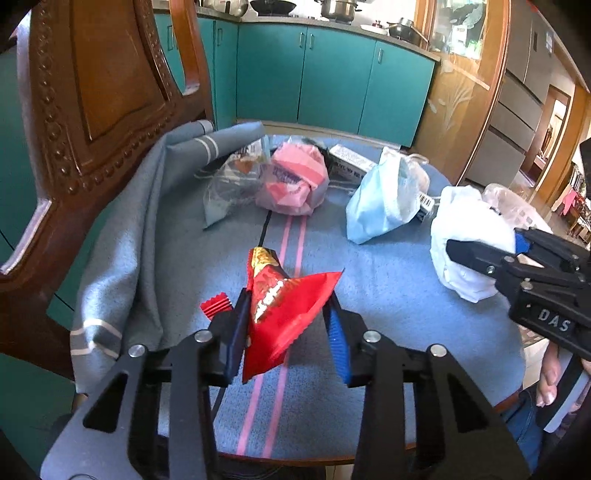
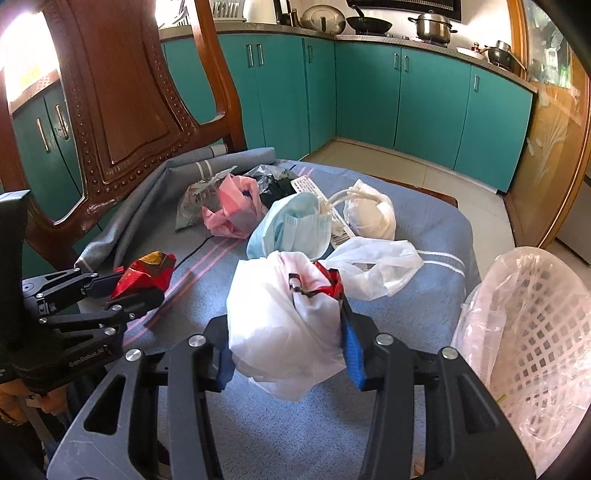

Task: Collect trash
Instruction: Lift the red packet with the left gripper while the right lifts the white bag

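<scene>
Location: a home kitchen. Teal base cabinets (image 2: 428,99) with metal handles run along two walls under a grey worktop (image 2: 388,38). Cookware stands on it: a steel pot (image 2: 432,26), a black wok (image 2: 369,24) and a lidded pan (image 2: 498,53). A carved wooden chair (image 2: 122,99) stands at the cloth-covered tabletop (image 2: 436,229). A tiled floor (image 2: 406,162) and a wood-framed glass door (image 1: 458,99) complete the room.
</scene>
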`<action>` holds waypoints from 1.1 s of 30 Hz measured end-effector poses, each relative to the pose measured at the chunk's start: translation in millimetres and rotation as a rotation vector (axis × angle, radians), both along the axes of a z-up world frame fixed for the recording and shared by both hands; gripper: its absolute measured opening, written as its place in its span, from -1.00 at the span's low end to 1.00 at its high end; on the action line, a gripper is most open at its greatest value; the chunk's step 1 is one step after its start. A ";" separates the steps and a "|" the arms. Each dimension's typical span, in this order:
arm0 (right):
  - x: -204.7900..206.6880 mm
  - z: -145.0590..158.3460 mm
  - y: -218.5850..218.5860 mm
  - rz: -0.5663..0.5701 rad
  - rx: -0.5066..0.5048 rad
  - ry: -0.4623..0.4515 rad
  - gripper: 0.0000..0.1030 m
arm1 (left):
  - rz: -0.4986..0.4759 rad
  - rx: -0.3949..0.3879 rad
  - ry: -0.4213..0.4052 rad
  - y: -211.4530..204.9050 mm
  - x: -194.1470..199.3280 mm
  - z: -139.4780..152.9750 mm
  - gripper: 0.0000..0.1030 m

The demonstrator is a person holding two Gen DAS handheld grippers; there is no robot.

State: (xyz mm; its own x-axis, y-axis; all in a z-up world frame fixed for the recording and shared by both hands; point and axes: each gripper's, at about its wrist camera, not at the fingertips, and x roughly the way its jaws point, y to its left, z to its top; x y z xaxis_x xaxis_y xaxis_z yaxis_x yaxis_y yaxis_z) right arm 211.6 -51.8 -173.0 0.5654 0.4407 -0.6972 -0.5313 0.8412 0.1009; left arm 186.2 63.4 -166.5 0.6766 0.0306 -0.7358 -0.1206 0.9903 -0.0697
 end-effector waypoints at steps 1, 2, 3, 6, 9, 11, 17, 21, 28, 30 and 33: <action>-0.4 0.2 -0.9 0.000 0.002 0.000 -0.09 | -0.001 0.003 -0.009 -0.4 -1.6 3.4 -0.22; -1.3 0.5 -1.8 -0.001 0.003 0.000 -0.09 | -0.002 0.005 -0.014 -0.7 -2.2 5.2 -0.22; -1.5 1.0 -2.0 -0.002 0.004 -0.002 -0.09 | -0.003 0.008 -0.020 -1.4 -3.6 7.8 -0.22; -2.3 3.1 -3.3 -0.006 0.010 -0.009 -0.09 | -0.004 0.014 -0.041 -3.5 -9.0 16.1 -0.22; -2.9 4.3 -3.4 -0.008 0.013 -0.014 -0.09 | -0.008 0.014 -0.056 -4.9 -12.3 21.7 -0.22; -3.4 5.3 -3.6 -0.009 0.015 -0.017 -0.09 | -0.012 0.016 -0.062 -6.9 -13.9 23.8 -0.22; -4.4 6.0 -3.3 -0.007 0.013 -0.020 -0.09 | -0.020 0.014 -0.068 -9.2 -15.8 25.9 -0.22; -5.3 7.5 -3.6 -0.008 0.016 -0.024 -0.09 | -0.024 0.013 -0.071 -11.2 -16.4 27.2 -0.22; -8.0 10.0 -3.6 -0.005 0.019 -0.033 -0.09 | -0.026 0.014 -0.076 -12.2 -16.6 28.8 -0.22; -9.0 12.4 -5.5 -0.007 0.030 -0.040 -0.09 | -0.024 0.015 -0.079 -12.8 -16.9 30.0 -0.22; -9.9 15.7 -7.7 -0.010 0.044 -0.047 -0.09 | -0.023 0.018 -0.088 -12.8 -18.7 33.1 -0.22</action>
State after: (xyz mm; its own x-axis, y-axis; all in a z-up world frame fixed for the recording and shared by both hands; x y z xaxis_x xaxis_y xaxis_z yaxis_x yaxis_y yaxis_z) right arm 201.7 -59.5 -157.3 0.6016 0.4647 -0.6497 -0.5277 0.8418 0.1135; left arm 167.5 50.5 -133.5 0.7392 0.0273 -0.6730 -0.0924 0.9938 -0.0612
